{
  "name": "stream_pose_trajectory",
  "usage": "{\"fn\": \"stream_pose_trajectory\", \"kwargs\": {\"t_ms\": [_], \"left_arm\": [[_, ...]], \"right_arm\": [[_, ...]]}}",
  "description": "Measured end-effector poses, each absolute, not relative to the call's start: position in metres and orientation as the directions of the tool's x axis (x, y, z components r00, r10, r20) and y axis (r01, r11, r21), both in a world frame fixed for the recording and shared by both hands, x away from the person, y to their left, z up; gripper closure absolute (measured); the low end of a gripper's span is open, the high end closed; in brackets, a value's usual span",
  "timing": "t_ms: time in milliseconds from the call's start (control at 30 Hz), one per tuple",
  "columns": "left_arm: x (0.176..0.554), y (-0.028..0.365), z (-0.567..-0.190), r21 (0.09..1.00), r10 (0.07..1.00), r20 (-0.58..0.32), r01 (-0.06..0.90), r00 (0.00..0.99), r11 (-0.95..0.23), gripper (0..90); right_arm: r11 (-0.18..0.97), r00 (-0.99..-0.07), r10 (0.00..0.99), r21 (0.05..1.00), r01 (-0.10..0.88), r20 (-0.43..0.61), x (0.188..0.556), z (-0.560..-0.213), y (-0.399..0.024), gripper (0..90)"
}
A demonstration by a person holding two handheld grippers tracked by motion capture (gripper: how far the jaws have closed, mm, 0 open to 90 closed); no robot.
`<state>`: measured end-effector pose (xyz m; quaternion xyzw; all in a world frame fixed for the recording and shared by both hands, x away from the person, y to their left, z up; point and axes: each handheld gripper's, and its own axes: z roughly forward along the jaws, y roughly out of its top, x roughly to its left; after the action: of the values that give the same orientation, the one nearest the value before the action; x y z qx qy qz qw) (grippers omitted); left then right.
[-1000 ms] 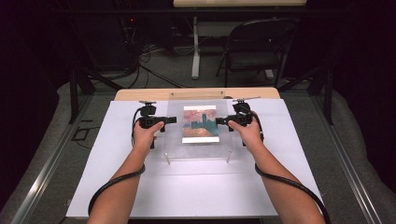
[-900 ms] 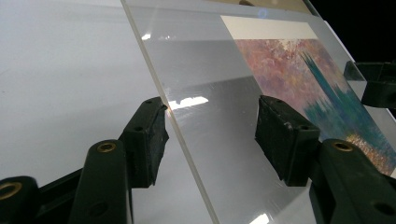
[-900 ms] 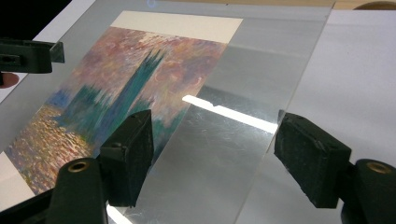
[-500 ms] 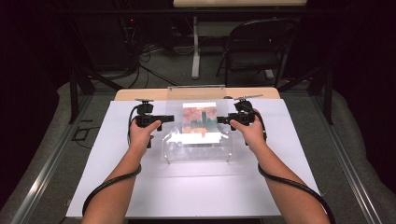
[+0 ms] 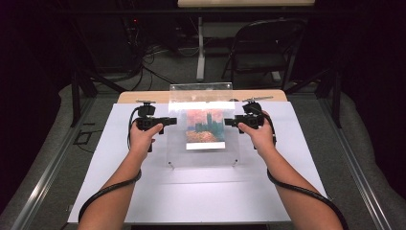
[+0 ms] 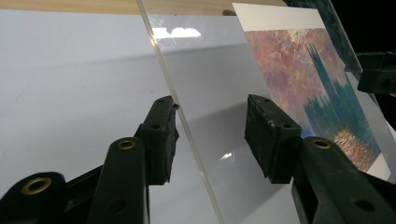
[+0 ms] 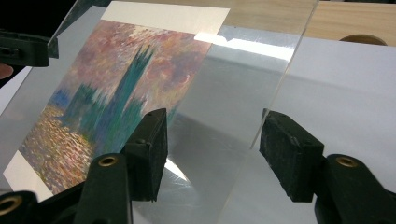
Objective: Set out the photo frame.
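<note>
A clear acrylic sheet (image 5: 203,155) with a colourful painting print (image 5: 205,127) on it stands tilted over the white table cover, its far edge raised. My left gripper (image 5: 172,120) is at the sheet's left edge and my right gripper (image 5: 229,122) at its right edge. In the left gripper view the sheet's edge (image 6: 187,121) runs between the two pads of the left gripper (image 6: 210,135), which stand well apart. The right gripper view shows the same: the right gripper (image 7: 212,140) is open astride the sheet (image 7: 233,84), with the print (image 7: 121,79) beyond.
The white cover (image 5: 201,196) spreads over a wooden table (image 5: 143,97). Two small pins (image 5: 171,165) stick out at the sheet's near corners. A folding chair (image 5: 265,48), cables and dark stands lie behind the table.
The sheet's far edge has risen, so it now stands steeper. Both hands have stayed at its sides, shifting only slightly.
</note>
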<state>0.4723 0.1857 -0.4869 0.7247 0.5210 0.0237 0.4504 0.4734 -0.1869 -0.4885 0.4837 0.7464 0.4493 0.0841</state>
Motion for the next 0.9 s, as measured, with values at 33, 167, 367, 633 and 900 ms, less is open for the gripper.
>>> {"fn": "stream_pose_trajectory", "kwargs": {"t_ms": [33,167,367,633,900], "left_arm": [[0.471,0.186,-0.486,0.681,0.775,-0.436,0.731,0.458,-0.049,54.5],[0.466,0.189,-0.481,0.688,0.77,-0.436,0.724,0.466,-0.049,57.2],[0.459,0.19,-0.475,0.702,0.766,-0.422,0.709,0.484,-0.062,58.7],[0.451,0.193,-0.468,0.713,0.76,-0.418,0.698,0.497,-0.064,61.7],[0.442,0.195,-0.461,0.725,0.755,-0.413,0.686,0.509,-0.066,64.8]], "right_arm": [[0.124,-0.515,0.8,0.754,0.645,0.309,0.472,-0.487,-0.187,43.5],[0.118,-0.521,0.796,0.764,0.634,0.309,0.467,-0.482,-0.189,47.4],[0.126,-0.531,0.793,0.772,0.624,0.299,0.462,-0.476,-0.19,49.4],[0.147,-0.549,0.791,0.786,0.6,0.272,0.452,-0.468,-0.192,51.7],[0.159,-0.557,0.79,0.791,0.59,0.256,0.443,-0.46,-0.193,55.2]]}}
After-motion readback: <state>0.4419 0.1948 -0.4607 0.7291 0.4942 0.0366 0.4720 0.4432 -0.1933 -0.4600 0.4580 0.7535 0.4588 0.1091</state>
